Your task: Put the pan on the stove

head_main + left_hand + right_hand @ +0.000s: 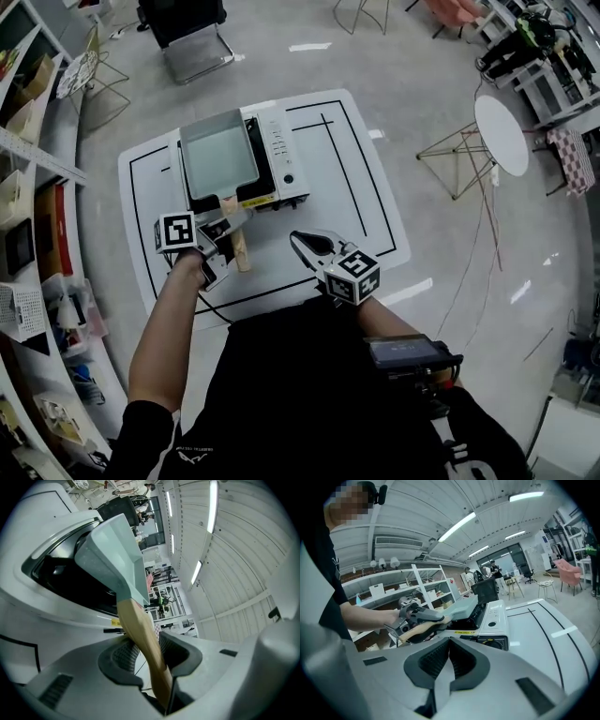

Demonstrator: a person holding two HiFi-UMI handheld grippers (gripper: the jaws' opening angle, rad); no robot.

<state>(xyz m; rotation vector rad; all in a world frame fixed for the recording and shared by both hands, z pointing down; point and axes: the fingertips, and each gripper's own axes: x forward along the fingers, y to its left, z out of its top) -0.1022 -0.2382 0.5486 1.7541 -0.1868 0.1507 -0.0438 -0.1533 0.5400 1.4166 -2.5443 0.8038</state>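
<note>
The rectangular pan (218, 157), pale grey-green with a wooden handle (239, 251), sat on top of the white portable gas stove (281, 155). Its body covered the dark burner well and the handle stuck out over the front edge toward the person. The stove itself stood on the white counter (366, 187) marked with black lines. The left claw (236, 223) was closed on that handle about midway along: in the left gripper view the wood ran between the two ribbed pads and appeared to touch both (how firmly they pressed could not be judged). The right claw (302, 244) hung just beside it over the counter, its jaws brought together on nothing and well clear of pan and stove. By the look of it the placing was essentially done. What seemed left was to confirm the pan rested level on the stove, then release the handle and draw the left claw away.
</note>
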